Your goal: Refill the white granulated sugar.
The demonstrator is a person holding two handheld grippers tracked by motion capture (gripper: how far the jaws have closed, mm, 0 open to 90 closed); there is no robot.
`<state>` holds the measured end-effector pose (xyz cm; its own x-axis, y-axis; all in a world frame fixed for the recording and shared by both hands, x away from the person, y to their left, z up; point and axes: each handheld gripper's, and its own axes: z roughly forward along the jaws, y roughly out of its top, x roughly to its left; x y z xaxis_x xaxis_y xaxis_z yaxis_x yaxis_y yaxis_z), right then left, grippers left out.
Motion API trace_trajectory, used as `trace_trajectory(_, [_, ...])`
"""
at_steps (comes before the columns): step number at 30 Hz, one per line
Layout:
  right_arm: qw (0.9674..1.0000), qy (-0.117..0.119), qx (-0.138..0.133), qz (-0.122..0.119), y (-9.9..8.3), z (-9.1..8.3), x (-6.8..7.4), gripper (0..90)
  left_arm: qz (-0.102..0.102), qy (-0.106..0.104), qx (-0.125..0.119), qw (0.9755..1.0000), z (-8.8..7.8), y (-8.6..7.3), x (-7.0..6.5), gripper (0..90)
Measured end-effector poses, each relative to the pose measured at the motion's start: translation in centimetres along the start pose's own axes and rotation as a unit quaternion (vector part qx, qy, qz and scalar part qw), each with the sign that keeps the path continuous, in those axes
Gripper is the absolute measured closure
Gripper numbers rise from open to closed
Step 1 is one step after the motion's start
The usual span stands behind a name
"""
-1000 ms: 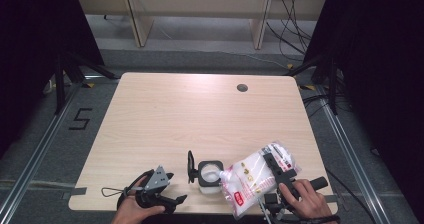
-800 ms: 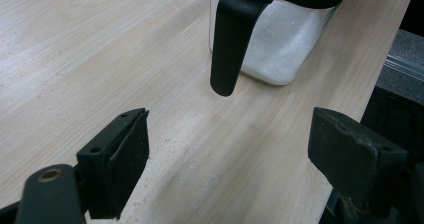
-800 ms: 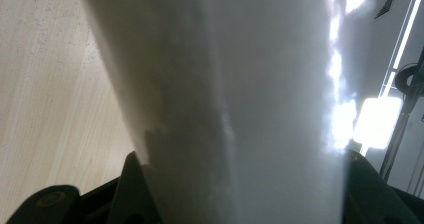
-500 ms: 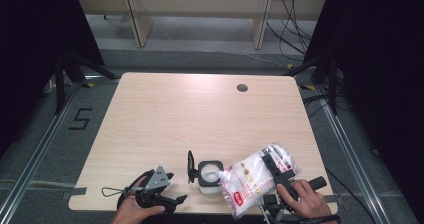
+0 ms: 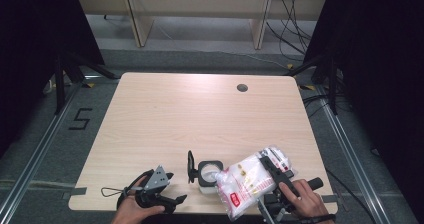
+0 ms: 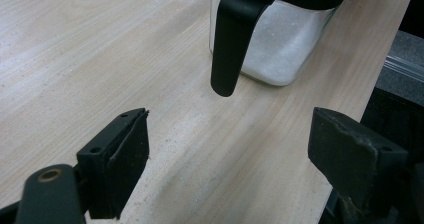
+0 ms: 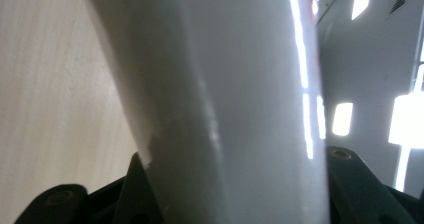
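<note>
Your right gripper clamps the plastic bag of white powder at the lower right of the high view, tilted over the open jar just left of it. Your left gripper, lower left, gapes wide with nothing between its jaws.

The left gripper rests low with fingers spread wide, while the right gripper has its fingers clamped.

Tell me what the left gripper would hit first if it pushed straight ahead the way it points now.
Probably the black handle hanging from the clear jar; it sits ahead of the left gripper, whose jaws are open.
</note>
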<state>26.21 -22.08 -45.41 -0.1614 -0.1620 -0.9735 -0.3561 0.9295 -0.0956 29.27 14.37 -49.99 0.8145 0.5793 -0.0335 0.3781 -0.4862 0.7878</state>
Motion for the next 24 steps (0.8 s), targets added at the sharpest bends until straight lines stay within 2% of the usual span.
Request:
trace_trajectory(1, [0.9998,0.007,-0.003,0.017,-0.1,0.0,0.0,58.2,-0.010,0.000,0.000,0.9999,0.0,0.0,-0.1,16.4])
trace_trajectory(2, [0.9990,0.015,-0.005,0.042,-0.3,0.1,0.2,58.3,-0.008,-0.003,0.002,1.0000,0.0,0.0,-0.1,16.4])
trace_trajectory(3, [0.9990,0.016,-0.018,0.037,-0.5,0.2,-0.1,58.4,-0.016,-0.003,-0.005,0.9998,0.1,0.0,-0.2,16.4])
trace_trajectory(4, [0.9976,0.020,-0.015,0.064,-0.6,0.1,0.1,58.4,-0.016,-0.003,-0.005,0.9999,0.1,0.0,-0.2,16.4])
trace_trajectory(5, [0.9978,0.019,-0.019,0.061,-0.6,0.0,-0.1,58.4,-0.014,-0.002,-0.003,0.9999,0.1,0.0,-0.1,16.4])
trace_trajectory(6, [0.9944,0.026,-0.023,0.100,-0.8,0.1,0.3,58.5,-0.014,-0.003,-0.005,0.9999,0.1,0.0,-0.2,16.4])
trace_trajectory(7, [0.9957,0.021,-0.034,0.083,-0.9,0.2,-0.1,58.5,-0.009,-0.002,-0.005,0.9999,0.1,0.0,-0.1,16.4])
trace_trajectory(8, [0.9931,0.022,-0.036,0.110,-1.0,0.1,0.2,58.5,0.000,0.001,0.009,1.0000,-0.1,0.0,0.1,16.4])
trace_trajectory(9, [0.9884,0.030,-0.036,0.144,-1.2,0.1,0.5,58.5,-0.004,0.002,0.006,1.0000,0.0,0.0,0.0,16.3])
trace_trajectory(11, [0.9892,0.033,-0.050,0.134,-1.5,0.3,0.1,58.6,-0.001,0.004,0.008,1.0000,-0.1,0.0,0.1,16.3])
trace_trajectory(12, [0.9830,0.040,-0.049,0.172,-1.5,0.3,0.5,58.6,-0.002,0.004,0.008,1.0000,-0.1,0.0,0.1,16.3])
trace_trajectory(13, [0.9872,0.033,-0.064,0.143,-1.8,0.4,-0.1,58.6,-0.003,0.004,0.006,1.0000,-0.1,0.0,0.1,16.3])
trace_trajectory(14, [0.9828,0.038,-0.063,0.169,-1.9,0.4,0.1,58.6,-0.002,0.000,0.010,1.0000,-0.1,0.0,0.1,16.3])
trace_trajectory(15, [0.9760,0.046,-0.059,0.205,-2.0,0.3,0.6,58.6,-0.004,-0.003,0.012,0.9999,-0.1,0.0,0.1,16.3])
trace_trajectory(16, [0.9772,0.052,-0.065,0.195,-2.1,0.4,0.4,58.6,-0.004,-0.002,0.011,0.9999,-0.1,0.0,0.1,16.3])
trace_trajectory(17, [0.9749,0.046,-0.065,0.208,-2.2,0.4,0.5,58.7,-0.002,0.004,0.007,1.0000,-0.1,0.0,0.1,16.3])
trace_trajectory(18, [0.9726,0.046,-0.068,0.217,-2.3,0.5,0.6,58.7,0.009,0.000,0.008,0.9999,-0.1,0.0,0.3,16.3])
trace_trajectory(19, [0.9743,0.047,-0.070,0.209,-2.4,0.5,0.4,58.7,0.008,0.001,0.007,0.9999,-0.1,0.0,0.3,16.3])
trace_trajectory(20, [0.9693,0.050,-0.071,0.230,-2.5,0.5,0.6,58.7,-0.001,0.000,-0.010,1.0000,0.1,0.0,0.1,16.3])
trace_trajectory(21, [0.9674,0.051,-0.070,0.238,-2.6,0.5,0.6,58.7,-0.006,0.000,0.002,1.0000,-0.1,0.0,0.1,16.3])
trace_trajectory(22, [0.9663,0.054,-0.077,0.239,-2.7,0.6,0.5,58.7,-0.015,0.004,-0.004,0.9999,-0.1,0.0,0.0,16.3])
trace_trajectory(23, [0.9609,0.055,-0.082,0.259,-2.9,0.7,0.7,58.7,-0.016,0.004,-0.004,0.9998,-0.1,0.0,0.0,16.3])
trace_trajectory(24, [0.9620,0.056,-0.089,0.252,-3.1,0.8,0.5,58.7,0.000,0.001,0.000,1.0000,-0.2,0.0,0.2,16.3])
